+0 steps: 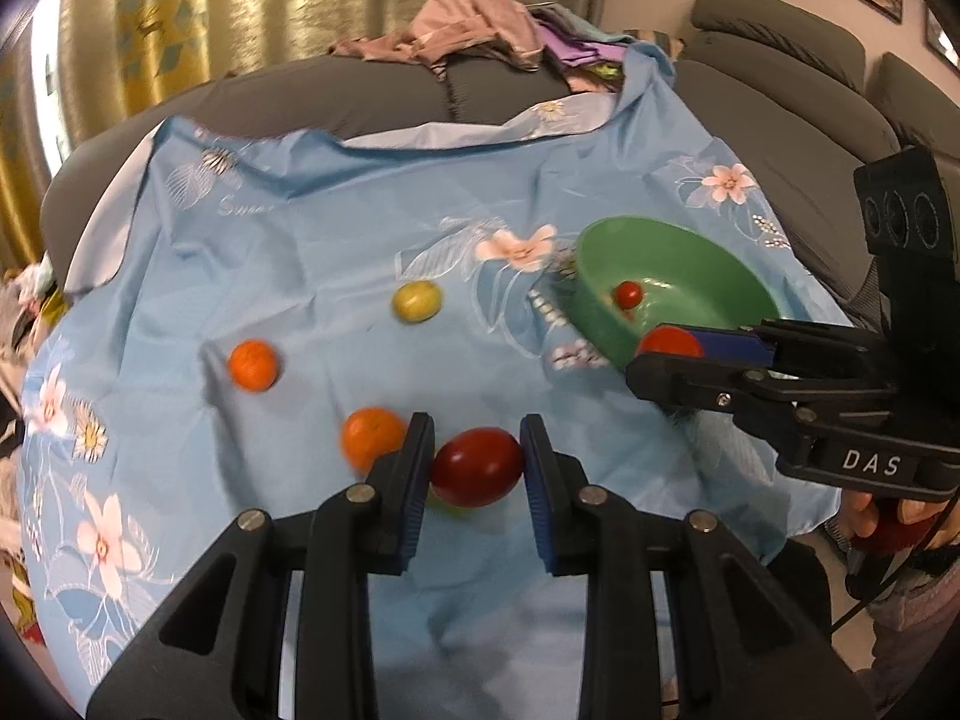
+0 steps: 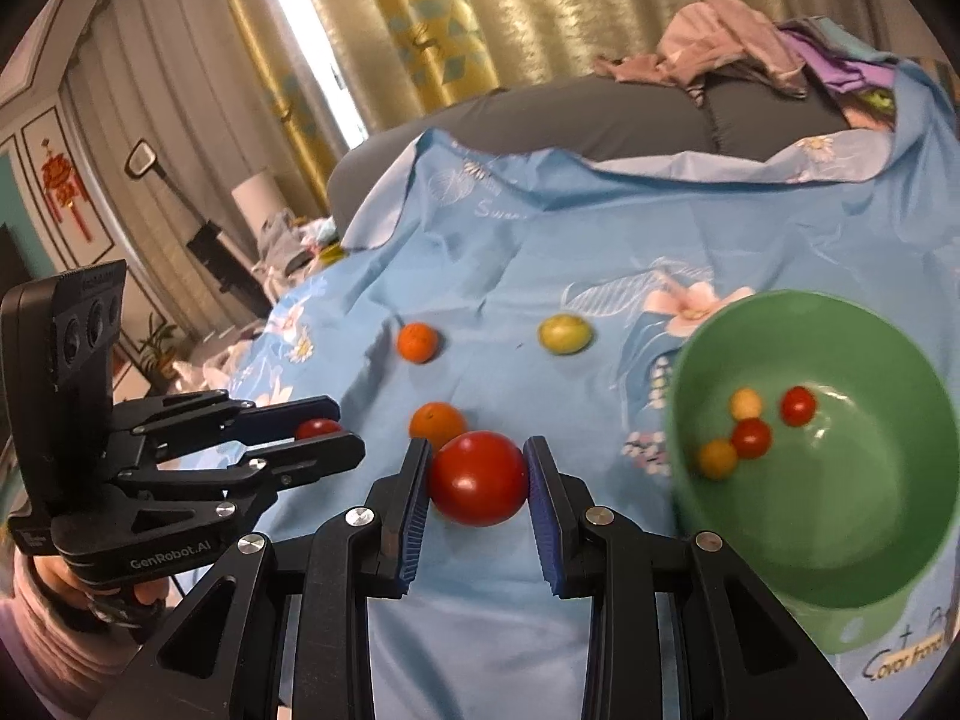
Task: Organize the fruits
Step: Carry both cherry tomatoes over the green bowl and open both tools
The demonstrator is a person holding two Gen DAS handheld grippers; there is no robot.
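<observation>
Black linkage arms fill the foreground of each wrist view, ending in blue ribbed pads. Left gripper (image 1: pixel 477 468): pinching a dark red oval tomato (image 1: pixel 477 467) across its short axis, pads on both flanks, fruit clear of the cloth. Right gripper (image 2: pixel 478 479): pinching a rounder red tomato (image 2: pixel 478 478) at its widest girth, likewise lifted. Both fruits look glossy, smooth-skinned, light, with soft flesh under a thin skin — my judgement: slippery and easy to bruise or split, so the hold across the equator with the ribbed pads is the sensible one; squeeze no harder than needed, avoid the stem end. The oval one may pivot between the pads if tilted. Just beyond the left gripper, an orange (image 1: pixel 373 435) sits on the blue floral cloth (image 1: pixel 312 252); a second orange (image 1: pixel 252 364) lies further out to the left, and a yellow-green fruit (image 1: pixel 417 300) beyond that. These look firmer and rougher, likely an easier grip. Green bowl (image 2: pixel 708 324) stands to the right of the held tomatoes, near the right gripper, with four small fruits (image 2: pixel 751 437) inside, red and yellowish, clustered on the floor of it. Bowl looks like light plastic; could slide or tip if knocked on the rim. Far ground: grey sofa (image 1: pixel 360 90) under the cloth, heaped clothes (image 1: pixel 480 24), gold curtains (image 1: pixel 180 12).
</observation>
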